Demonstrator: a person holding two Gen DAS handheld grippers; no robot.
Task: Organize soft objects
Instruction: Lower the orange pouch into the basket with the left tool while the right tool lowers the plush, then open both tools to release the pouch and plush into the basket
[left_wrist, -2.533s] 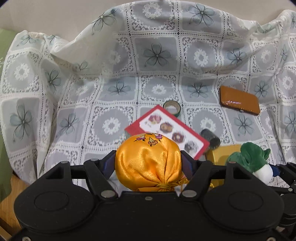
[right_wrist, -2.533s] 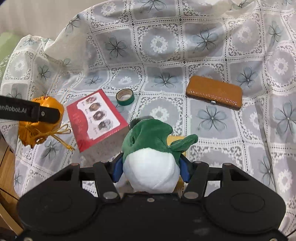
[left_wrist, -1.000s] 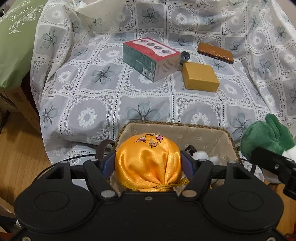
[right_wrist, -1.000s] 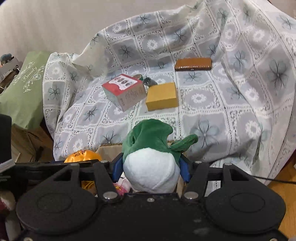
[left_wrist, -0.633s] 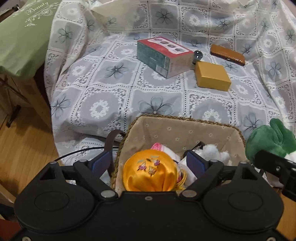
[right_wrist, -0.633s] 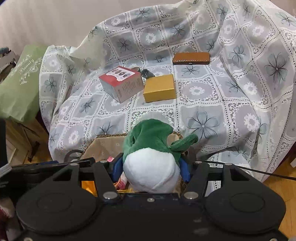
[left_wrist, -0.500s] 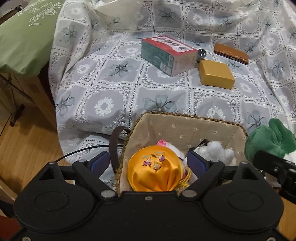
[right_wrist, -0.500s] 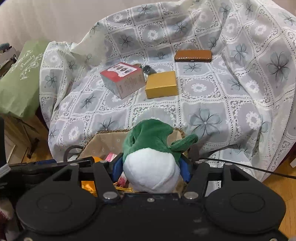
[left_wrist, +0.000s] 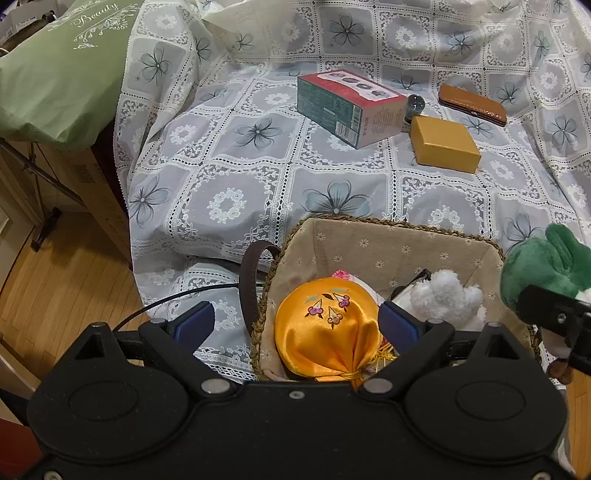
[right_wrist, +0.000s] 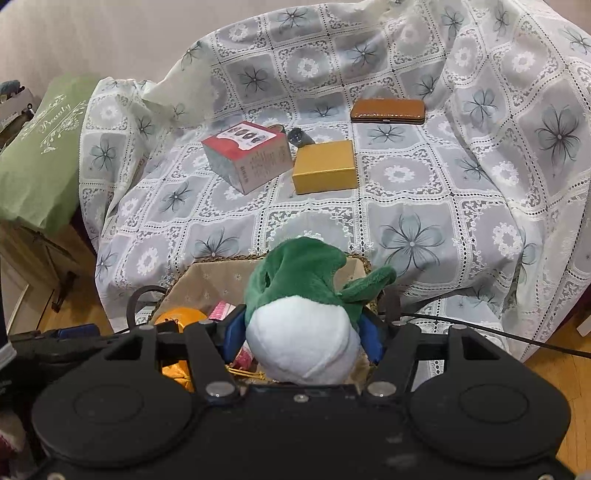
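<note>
A woven basket (left_wrist: 369, 225) with a beige flowered lining stands on the floor in front of the covered sofa. An orange satin pouch (left_wrist: 327, 338) lies inside it beside a white fluffy toy (left_wrist: 445, 297). My left gripper (left_wrist: 297, 323) is open above the pouch, its jaws wide apart and not touching it. My right gripper (right_wrist: 301, 326) is shut on a green and white plush toy (right_wrist: 306, 306) and holds it over the basket's right side (right_wrist: 364, 264). The plush also shows at the right edge of the left wrist view (left_wrist: 543, 266).
On the lace-covered sofa (left_wrist: 332, 173) lie a red and green box (left_wrist: 347, 107), a yellow box (left_wrist: 445, 144), a brown leather case (left_wrist: 472, 105) and a small glass ball (left_wrist: 415, 103). A green cushion (left_wrist: 59, 70) sits at the left. A black cable (right_wrist: 480, 334) crosses the wooden floor.
My left gripper opened and let the orange pouch drop into the basket. Both grippers came back from the sofa to the basket. The right gripper still holds the plush.
</note>
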